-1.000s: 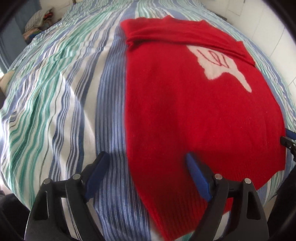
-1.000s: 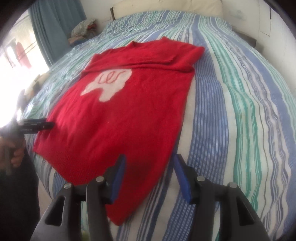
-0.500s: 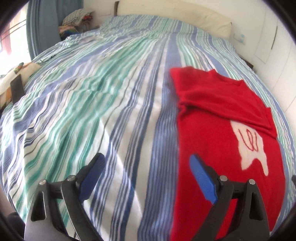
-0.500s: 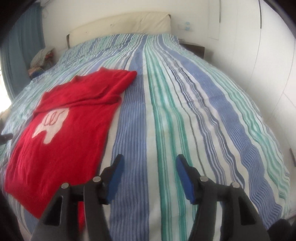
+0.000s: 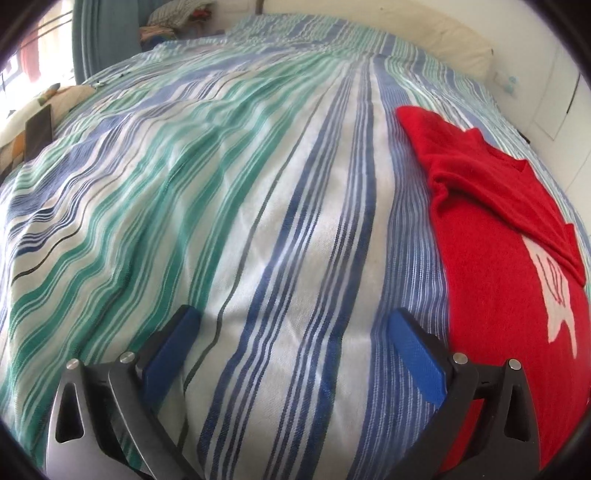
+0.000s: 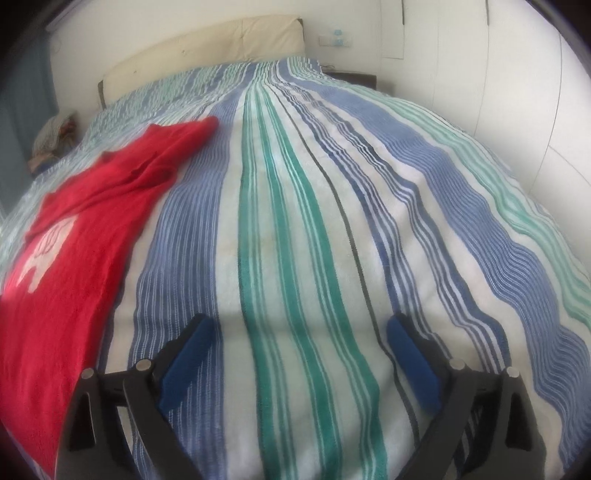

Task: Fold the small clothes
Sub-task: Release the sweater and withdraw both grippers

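Left gripper (image 5: 293, 326): jaws opening, now spread wide; only striped bedcover (image 5: 229, 206) between the blue pads (image 5: 417, 362), no cloth pinched.
Right gripper (image 6: 297, 334): jaws opening sharply from about half-spread a second ago; nothing between the pads (image 6: 413, 363) but striped cover (image 6: 332, 206).
Change, left view: a second ago aimed over the lower hem of the red sweater (image 5: 509, 236), hem lying between the jaws; now swung aside, sweater pushed to the right margin, just beside the right-hand finger, not touched.
Change, right view: a second ago poised over the sweater's near corner; now turned away, red sweater (image 6: 70, 243) confined to the left margin, apart from both fingers.
Location of the garment: flat on the bed, front up, white motif (image 5: 554, 295) visible, sleeves laid across the chest near the neck end, lower body unfolded.
Other items: cream headboard (image 6: 207, 48) at the far end; heap of clothes (image 5: 173, 16) beyond the bed's far left corner.
Reading for the task: sleeve stage apparently complete; both claws released and parted to either side of the garment, probably a reset between folds.
Likely next requirement: return to the hem or the sides, one claw per corner, then carry toward the neck; judged, not seen.
Risk: soft knit liable to slip or bunch if pinched thinly.
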